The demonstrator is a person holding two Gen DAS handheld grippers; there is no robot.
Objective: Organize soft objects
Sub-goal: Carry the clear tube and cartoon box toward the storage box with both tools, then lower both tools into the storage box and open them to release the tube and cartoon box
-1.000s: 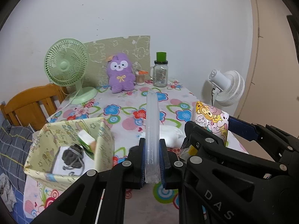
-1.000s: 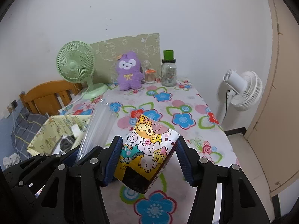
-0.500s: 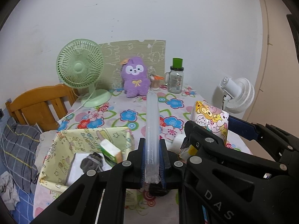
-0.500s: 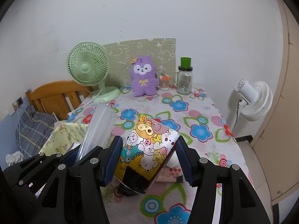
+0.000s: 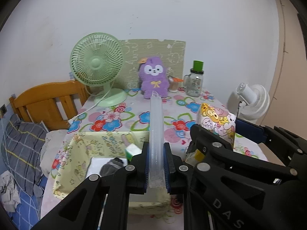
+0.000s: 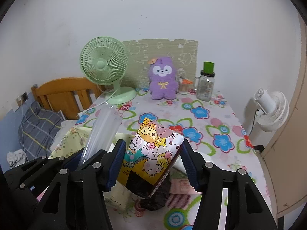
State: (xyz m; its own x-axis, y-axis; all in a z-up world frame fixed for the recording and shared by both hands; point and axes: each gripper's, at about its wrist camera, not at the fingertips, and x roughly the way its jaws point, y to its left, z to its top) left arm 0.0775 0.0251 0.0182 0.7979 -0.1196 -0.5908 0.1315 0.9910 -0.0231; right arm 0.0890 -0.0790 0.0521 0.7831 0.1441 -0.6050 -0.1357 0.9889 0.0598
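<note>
Yellow box (image 5: pixel 82 153) sitting on the counter (image 5: pixel 178 115).
It is holding a white packet (image 5: pixel 97 167), a dark lump (image 5: pixel 111 167) half hidden; left gripper (image 5: pixel 156 169) jaws are pinching clear plastic sleeve (image 5: pixel 156 126), right gripper (image 6: pixel 153 164) jaws are squeezing cartoon bag (image 6: pixel 153 151).

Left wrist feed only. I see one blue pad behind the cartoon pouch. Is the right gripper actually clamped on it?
Observer: Yes. From the right wrist, the right gripper has both pads pressed on the side edges of the cartoon pouch, which hangs tilted.
Operator: The clear thing in my jaws looks like a thin strip. Is it?
Observer: No. You see it edge-on. The right wrist shows a broad clear packet sticking up out of the left gripper.
</note>
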